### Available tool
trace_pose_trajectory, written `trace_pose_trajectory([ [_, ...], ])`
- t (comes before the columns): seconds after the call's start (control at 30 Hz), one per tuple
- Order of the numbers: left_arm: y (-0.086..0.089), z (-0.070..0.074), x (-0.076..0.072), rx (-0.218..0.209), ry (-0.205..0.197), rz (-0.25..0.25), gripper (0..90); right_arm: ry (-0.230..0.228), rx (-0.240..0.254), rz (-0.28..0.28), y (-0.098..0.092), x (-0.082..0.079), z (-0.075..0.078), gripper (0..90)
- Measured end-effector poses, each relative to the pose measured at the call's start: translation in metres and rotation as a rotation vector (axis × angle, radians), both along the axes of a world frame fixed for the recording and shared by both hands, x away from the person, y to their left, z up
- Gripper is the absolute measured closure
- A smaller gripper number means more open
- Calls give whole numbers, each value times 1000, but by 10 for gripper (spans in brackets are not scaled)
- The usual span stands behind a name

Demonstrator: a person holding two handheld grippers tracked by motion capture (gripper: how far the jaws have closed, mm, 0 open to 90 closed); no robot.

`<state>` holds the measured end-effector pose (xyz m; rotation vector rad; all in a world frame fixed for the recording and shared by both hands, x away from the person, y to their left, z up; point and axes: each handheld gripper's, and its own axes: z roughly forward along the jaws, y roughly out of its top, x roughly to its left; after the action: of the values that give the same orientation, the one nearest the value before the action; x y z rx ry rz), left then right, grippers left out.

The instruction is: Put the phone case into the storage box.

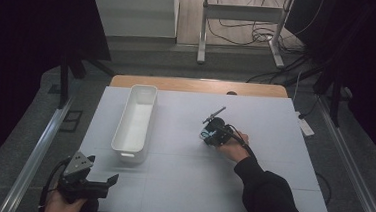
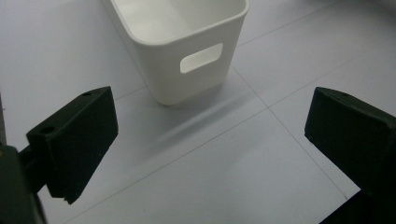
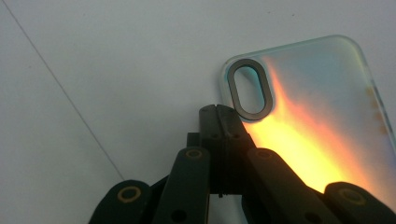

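Right hand-held gripper (image 3: 219,112) is clamped fully shut beside a translucent phone case (image 3: 317,116) lying flat mid-bench; whether it pinches the case edge I can't tell. Looks like pickup, next a carry to the white bin (image 1: 135,122) toward the bench's left edge. Left hand-held gripper (image 2: 210,140) hangs wide open, empty, at the near-left corner. The right gripper view resolves the case; the high view gives the bin layout.

My counter (image 1: 273,142) carries a white bin (image 1: 134,122) lengthwise, left of centre; cables (image 1: 251,35) lie on the floor beyond.
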<state>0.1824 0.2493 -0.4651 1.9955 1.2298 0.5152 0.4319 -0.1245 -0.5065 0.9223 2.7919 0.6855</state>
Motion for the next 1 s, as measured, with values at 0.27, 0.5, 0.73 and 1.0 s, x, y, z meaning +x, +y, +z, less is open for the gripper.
trace_pose_trajectory([
  [0.27, -1, 0, 0, 4, 0, 1, 33, -10, -10, -27, -2, 10, 1, 890],
  [0.5, -1, 0, 0, 6, 0, 0, 33, -16, 2, -62, -8, 22, 0, 890],
  [0.73, -1, 0, 0, 14, 1, -5, 34, -29, 6, -90, -12, 28, 0, 890],
  [1.0, -1, 0, 0, 16, 2, -6, 34, -33, 7, -141, -21, 38, 1, 890],
])
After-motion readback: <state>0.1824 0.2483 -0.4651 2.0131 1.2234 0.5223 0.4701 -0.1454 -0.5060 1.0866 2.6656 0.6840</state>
